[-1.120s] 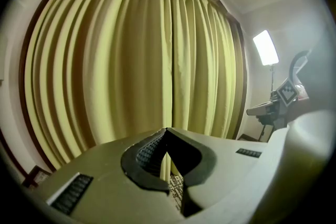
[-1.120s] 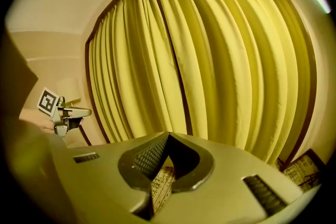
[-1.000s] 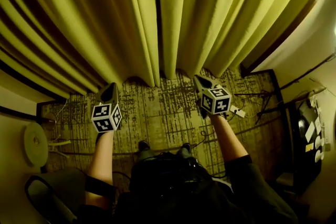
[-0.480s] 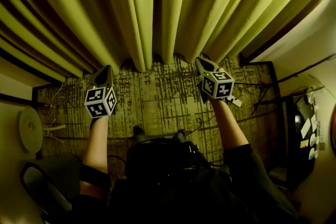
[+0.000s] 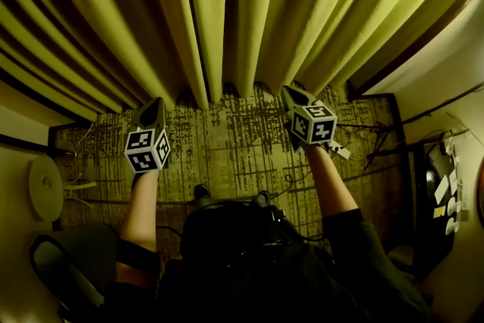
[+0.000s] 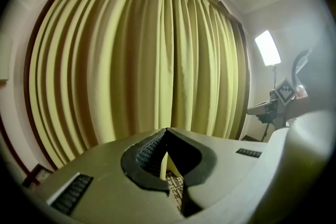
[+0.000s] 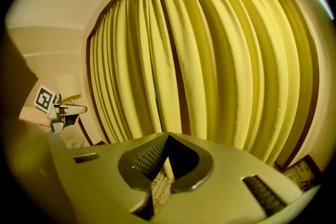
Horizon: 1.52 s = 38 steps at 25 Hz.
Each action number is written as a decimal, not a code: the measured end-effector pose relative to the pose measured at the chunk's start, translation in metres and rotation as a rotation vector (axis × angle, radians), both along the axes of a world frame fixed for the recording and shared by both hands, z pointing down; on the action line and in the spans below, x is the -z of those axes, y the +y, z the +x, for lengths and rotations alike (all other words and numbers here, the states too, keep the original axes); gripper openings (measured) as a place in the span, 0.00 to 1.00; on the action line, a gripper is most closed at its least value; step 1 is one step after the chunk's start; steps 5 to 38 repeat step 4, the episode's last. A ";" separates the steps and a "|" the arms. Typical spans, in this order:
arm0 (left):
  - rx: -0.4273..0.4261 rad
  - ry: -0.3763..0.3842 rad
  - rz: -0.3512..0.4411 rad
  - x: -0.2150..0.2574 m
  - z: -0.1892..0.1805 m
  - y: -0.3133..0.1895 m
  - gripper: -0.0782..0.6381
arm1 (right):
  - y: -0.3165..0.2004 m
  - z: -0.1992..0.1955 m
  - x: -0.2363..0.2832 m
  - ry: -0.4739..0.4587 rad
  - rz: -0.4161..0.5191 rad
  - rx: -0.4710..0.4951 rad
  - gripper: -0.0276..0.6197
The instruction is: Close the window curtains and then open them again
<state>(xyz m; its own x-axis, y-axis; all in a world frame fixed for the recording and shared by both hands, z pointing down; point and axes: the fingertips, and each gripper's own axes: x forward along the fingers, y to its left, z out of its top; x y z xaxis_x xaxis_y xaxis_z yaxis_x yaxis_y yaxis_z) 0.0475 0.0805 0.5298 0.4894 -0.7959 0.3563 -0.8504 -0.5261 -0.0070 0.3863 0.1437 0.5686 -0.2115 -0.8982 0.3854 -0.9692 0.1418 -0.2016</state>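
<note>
The yellow curtains (image 5: 249, 11) hang drawn across the window at the far side of the room. The left panel (image 5: 113, 19) and the right panel (image 5: 340, 4) meet at a thin dark slit (image 5: 232, 4) in the middle. The closing part looks done, so the step in hand is probably the reopening.

The left hand-held gripper (image 5: 156, 102) is held out over the patterned carpet (image 5: 234, 155), left of the slit. Its jaws are pressed together with nothing between them. The right hand-held gripper (image 5: 292, 91) is right of the slit, likewise closed and empty. Both point at the cloth from near it, and neither seems to touch it.

To do this well, each hand-held gripper should first spread its jaws, then move inward to the inner edge of its own panel beside the slit. It should take in a full fold of the hem, since a thin pinch could slip out of the ridged pads. The pull should then run level, left for one panel and right for the other. Dragging downward would strain the hooks above. Loose cables (image 5: 378, 147) lie on the floor at the right, so any sidestep that way needs care.
</note>
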 end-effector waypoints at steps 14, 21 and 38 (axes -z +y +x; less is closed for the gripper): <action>0.003 0.001 -0.012 -0.004 -0.003 0.007 0.11 | 0.006 -0.004 -0.003 -0.001 -0.014 0.004 0.04; 0.003 0.001 -0.012 -0.004 -0.003 0.007 0.11 | 0.006 -0.004 -0.003 -0.001 -0.014 0.004 0.04; 0.003 0.001 -0.012 -0.004 -0.003 0.007 0.11 | 0.006 -0.004 -0.003 -0.001 -0.014 0.004 0.04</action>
